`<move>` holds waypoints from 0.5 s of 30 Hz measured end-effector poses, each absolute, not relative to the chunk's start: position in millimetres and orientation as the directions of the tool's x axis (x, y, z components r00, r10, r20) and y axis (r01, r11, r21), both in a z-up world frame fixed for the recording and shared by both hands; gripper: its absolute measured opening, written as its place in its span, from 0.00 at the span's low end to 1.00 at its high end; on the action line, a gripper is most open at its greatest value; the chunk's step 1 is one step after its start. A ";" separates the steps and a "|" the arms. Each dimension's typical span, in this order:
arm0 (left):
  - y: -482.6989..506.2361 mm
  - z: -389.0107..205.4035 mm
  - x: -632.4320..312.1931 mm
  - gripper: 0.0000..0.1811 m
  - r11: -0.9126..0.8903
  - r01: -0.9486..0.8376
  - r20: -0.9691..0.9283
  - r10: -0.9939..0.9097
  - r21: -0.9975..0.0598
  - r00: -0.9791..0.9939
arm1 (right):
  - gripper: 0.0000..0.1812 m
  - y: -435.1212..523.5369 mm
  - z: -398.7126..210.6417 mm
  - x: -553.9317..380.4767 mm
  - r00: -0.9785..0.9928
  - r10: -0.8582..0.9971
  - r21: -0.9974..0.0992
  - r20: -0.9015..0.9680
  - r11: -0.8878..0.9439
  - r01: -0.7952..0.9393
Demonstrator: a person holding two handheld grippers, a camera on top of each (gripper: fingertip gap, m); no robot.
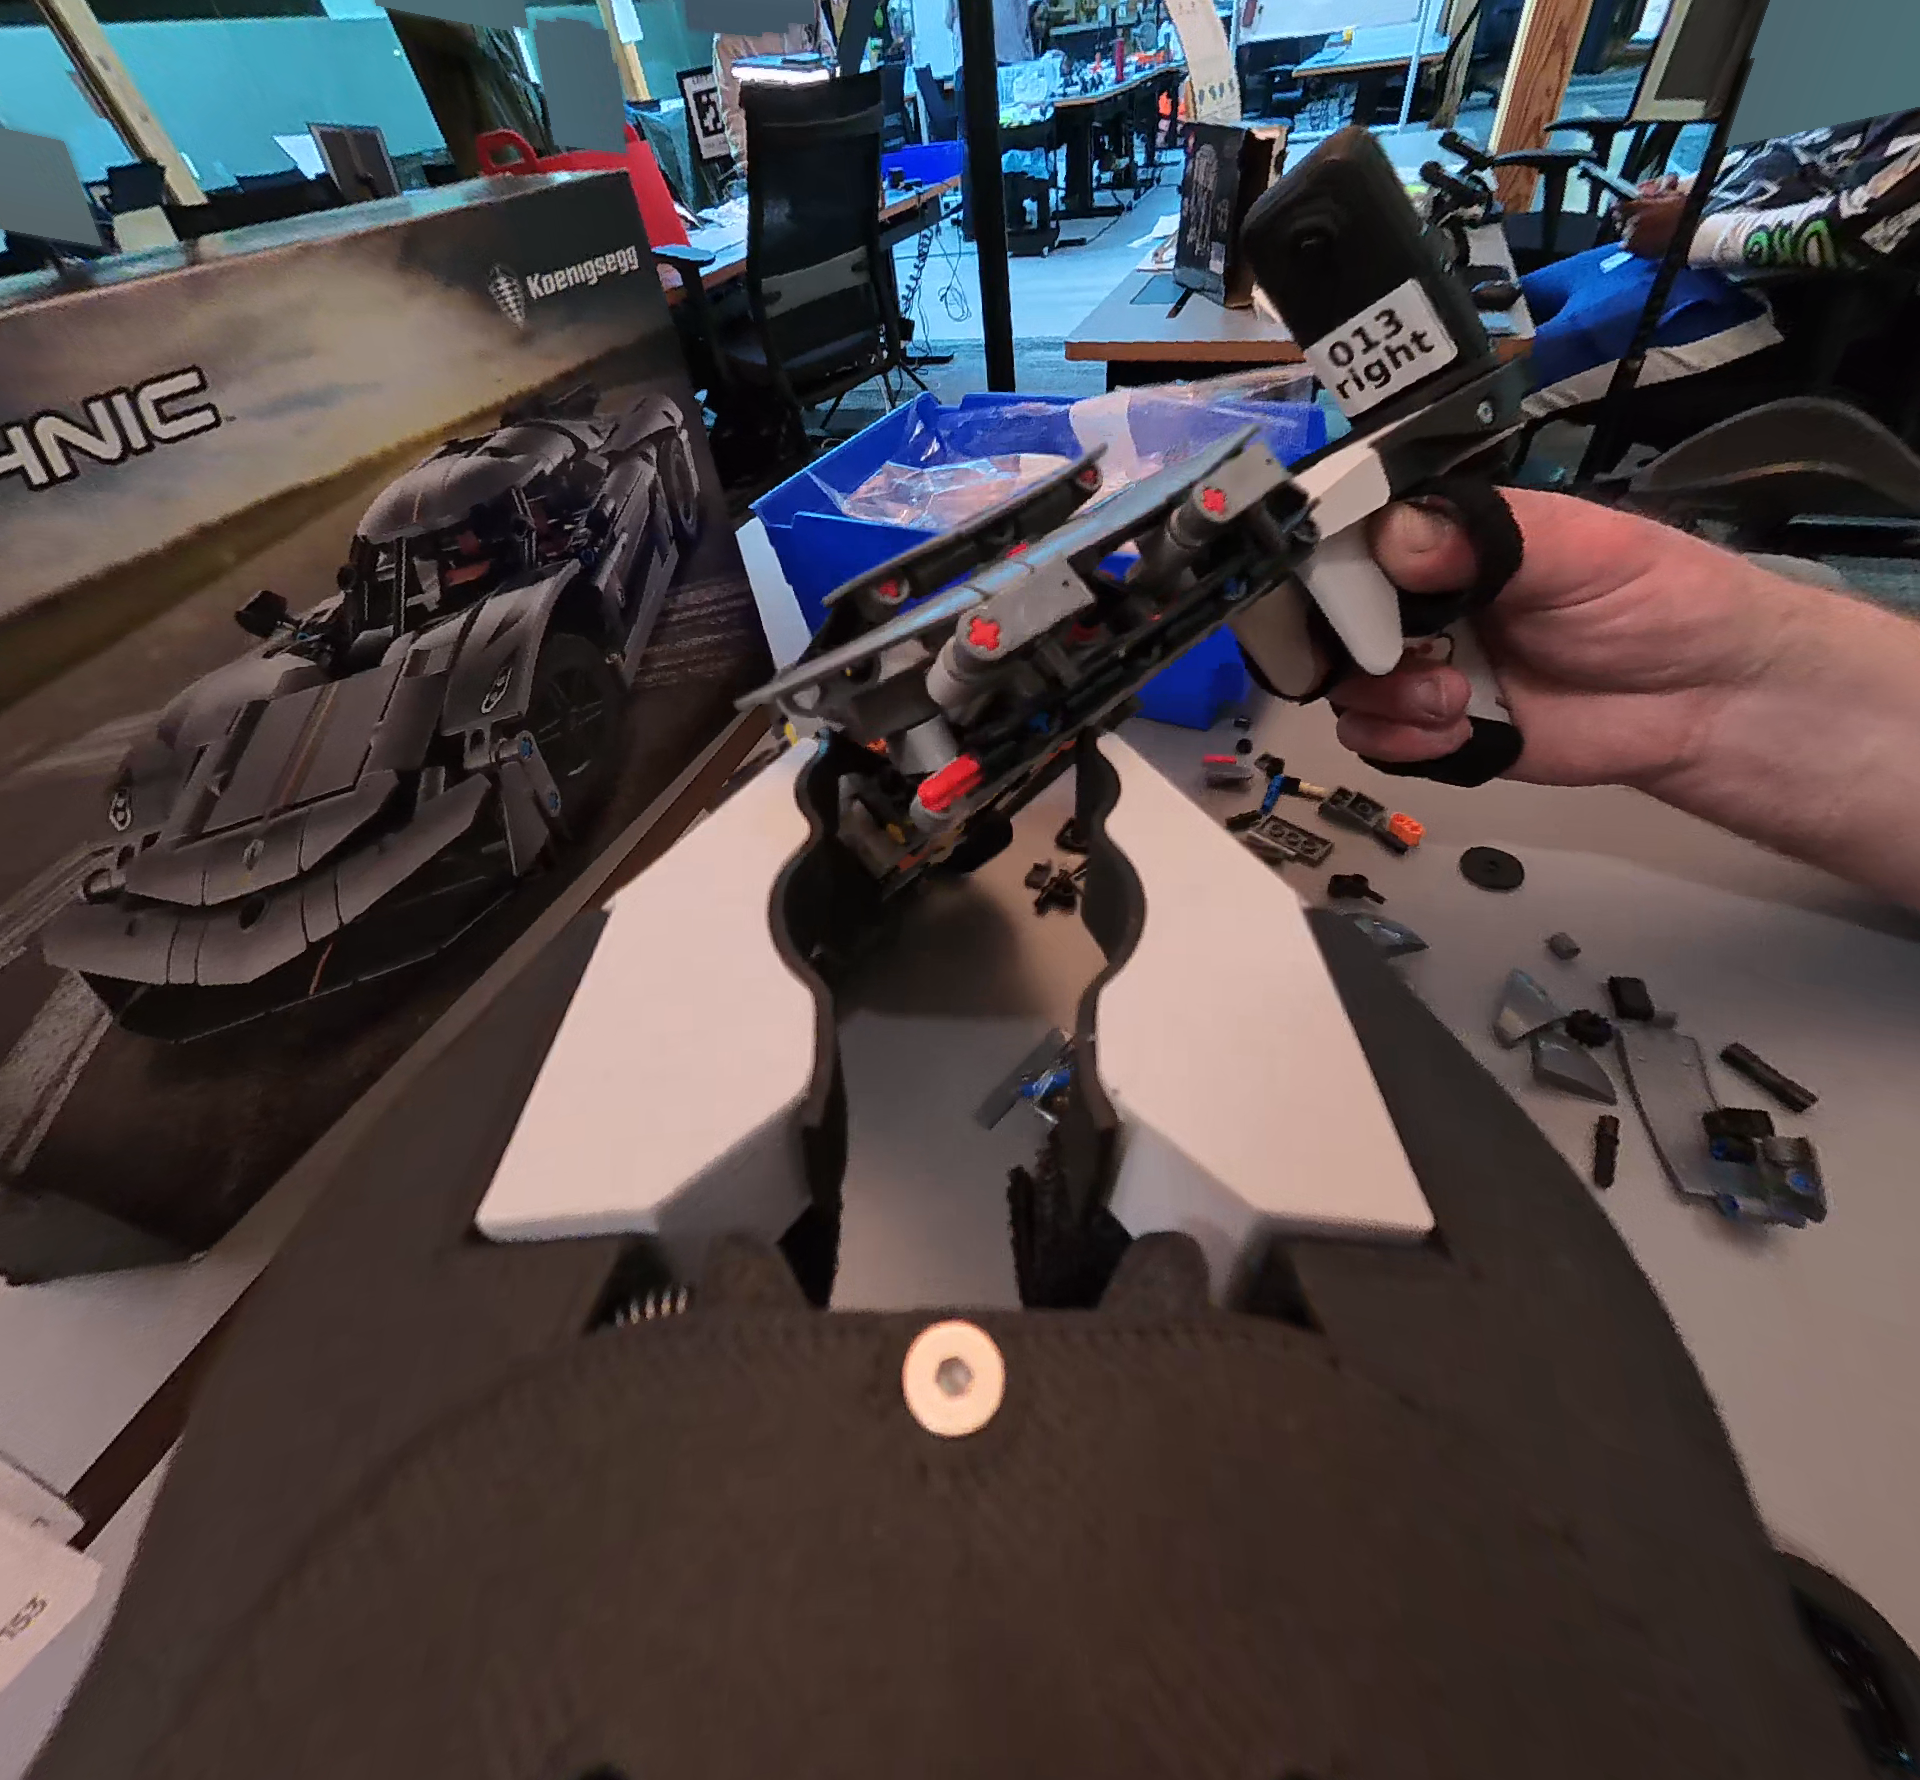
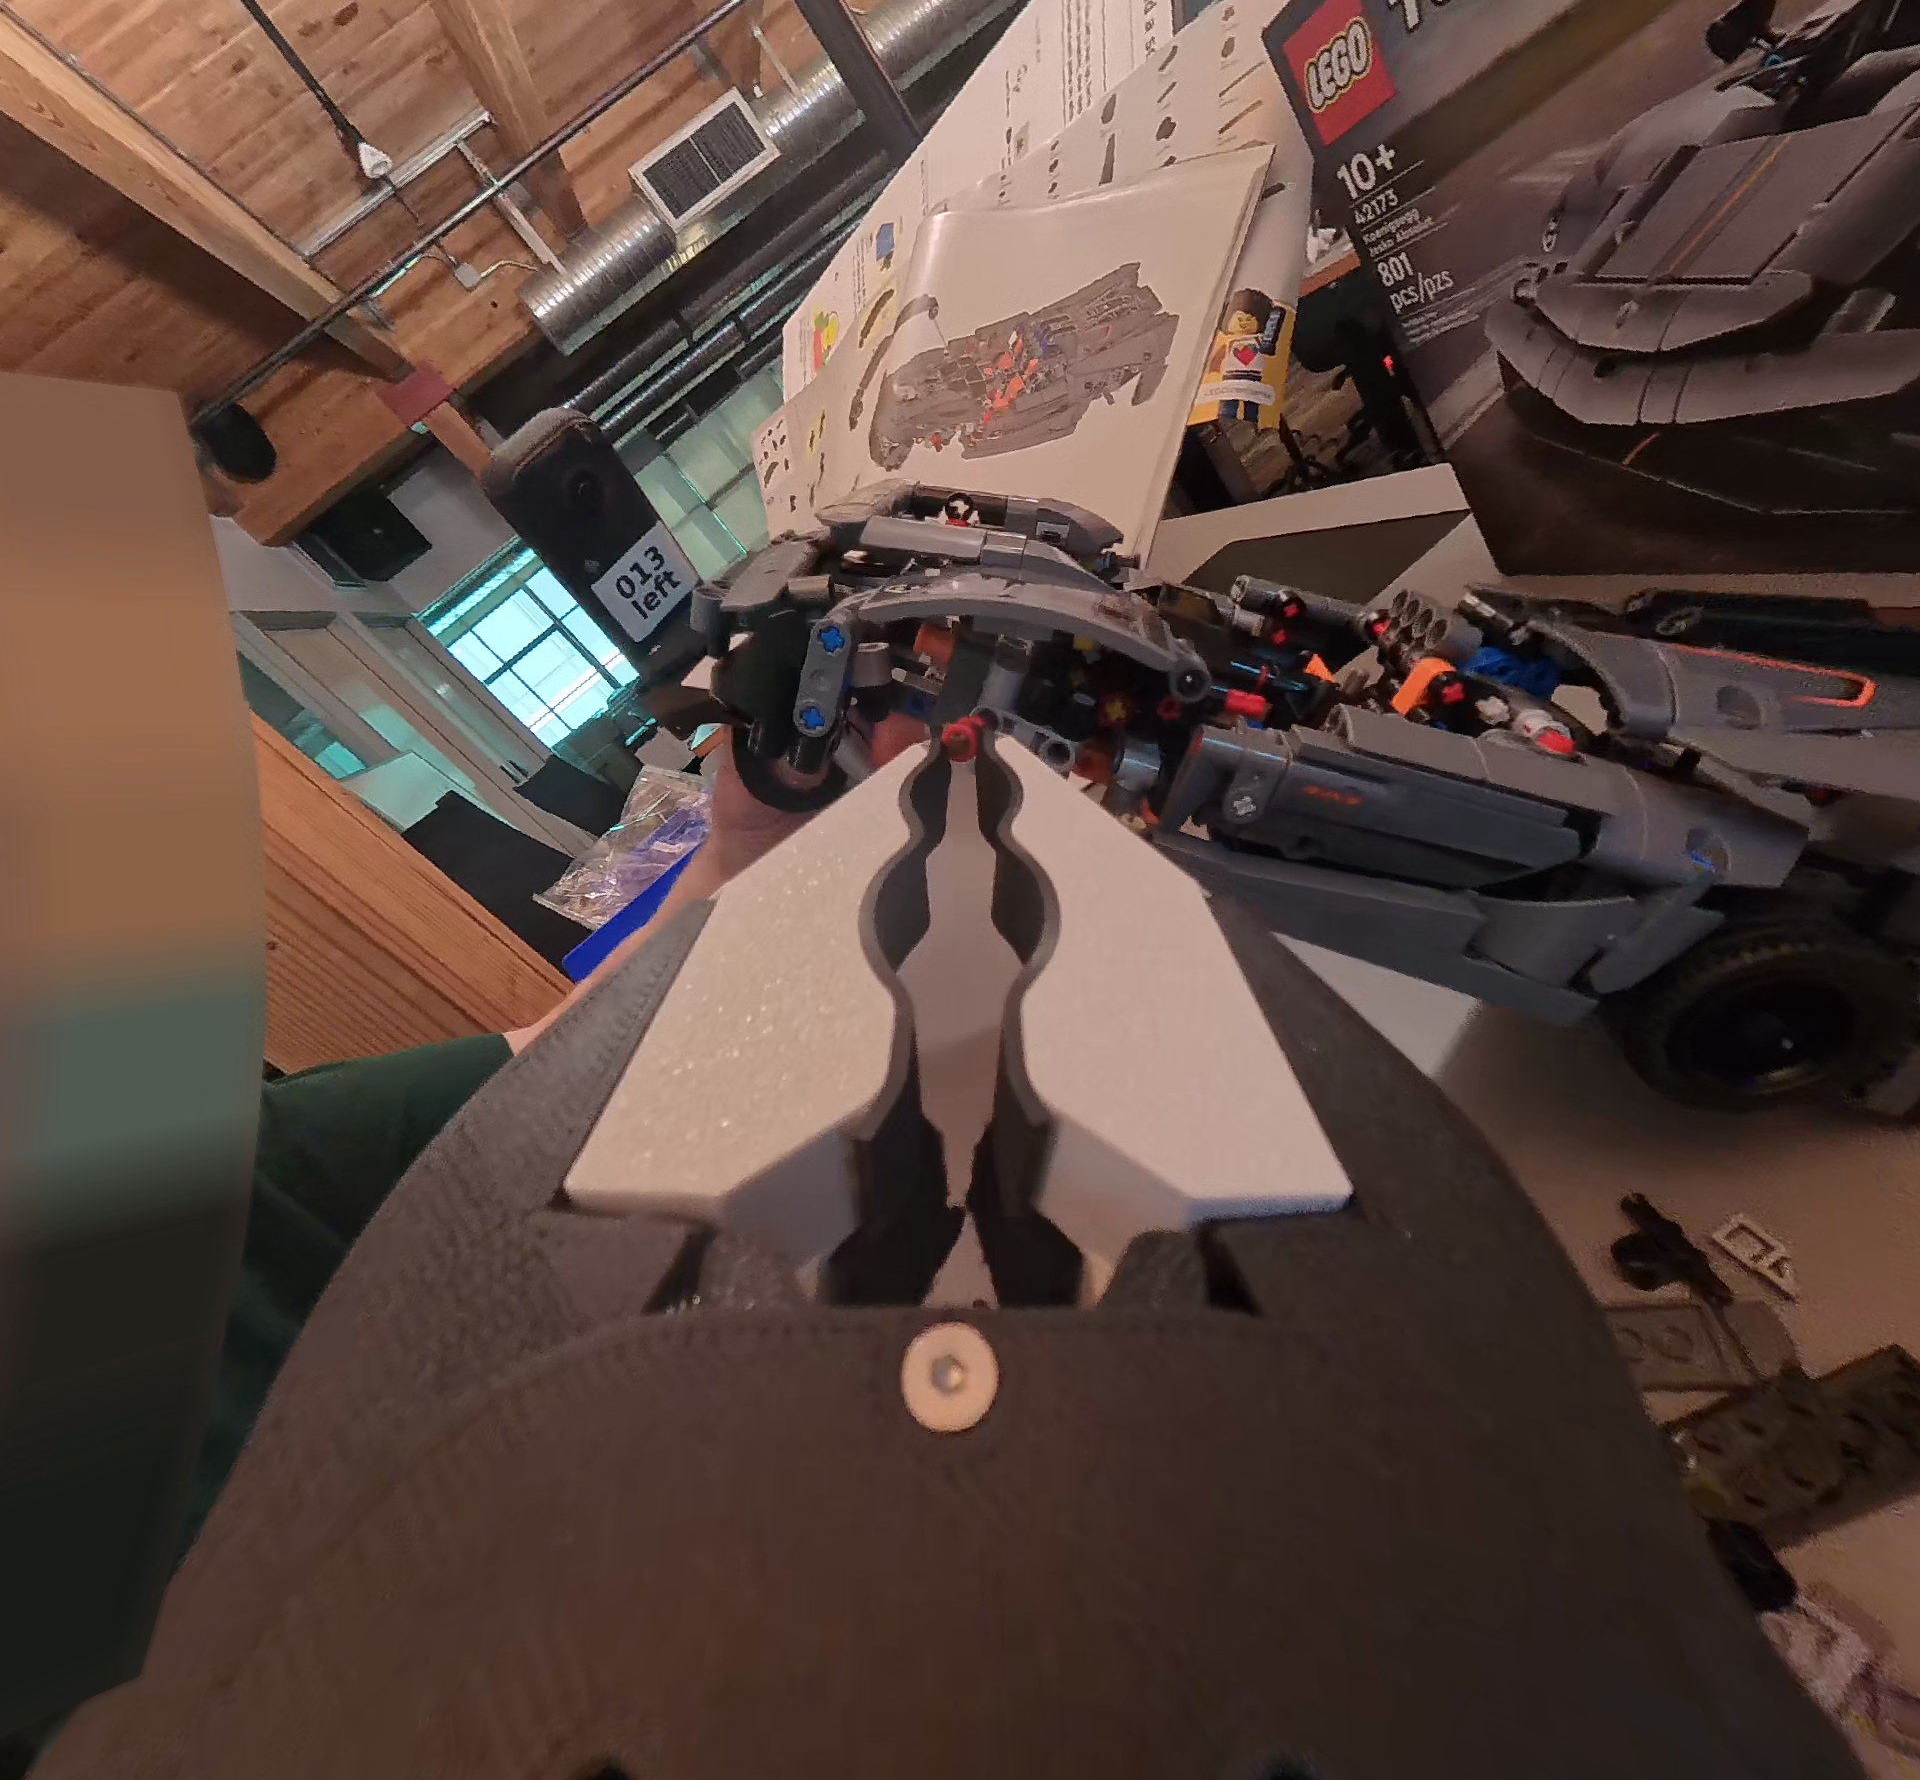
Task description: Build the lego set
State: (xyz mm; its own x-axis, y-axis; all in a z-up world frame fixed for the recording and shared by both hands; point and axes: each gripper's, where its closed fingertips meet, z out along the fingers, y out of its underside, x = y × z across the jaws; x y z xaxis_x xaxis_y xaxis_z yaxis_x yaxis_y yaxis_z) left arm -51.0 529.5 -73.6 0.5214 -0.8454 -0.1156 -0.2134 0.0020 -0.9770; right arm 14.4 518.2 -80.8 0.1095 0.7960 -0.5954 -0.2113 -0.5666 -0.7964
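Observation:
The grey lego car [image 2: 1403, 795] is partly built, with its rear wheel [image 2: 1756, 1024] resting on the white table and its front raised. My left gripper [image 1: 956, 774] is shut on the car's front end [image 1: 987, 629], which I see end-on. In the right wrist view only the left gripper's camera body [image 2: 592, 504] and a hand show, at the front wheel. My right gripper [image 2: 964, 759] is shut on a small red pin [image 2: 966, 736] at the car's side, below the arched grey panel. In the left wrist view the right gripper [image 1: 1283, 546] reaches in from the right, held by a hand.
The set's box [image 1: 312, 639] stands at the left, close to the car. An open instruction booklet [image 2: 1039, 359] leans behind the car. A blue bin [image 1: 862, 525] with plastic bags is behind. Loose pieces [image 1: 1662, 1107] are scattered on the table at the right. About 8 centimetres separates my left fingertips from my right.

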 end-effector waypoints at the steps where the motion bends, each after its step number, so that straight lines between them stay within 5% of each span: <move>1: 530.4 -74.3 -50.8 0.24 -0.001 -0.215 -0.115 -0.842 -0.977 0.527 | 0.02 519.4 -82.4 14.7 0.115 0.794 -0.796 -0.598 -0.569 -0.209; 15: 533.8 -59.9 -74.0 0.24 -0.005 -0.174 -0.091 -0.837 -0.985 0.539 | 0.00 503.0 -76.1 -11.1 0.061 0.821 -0.817 -0.567 -0.552 -0.167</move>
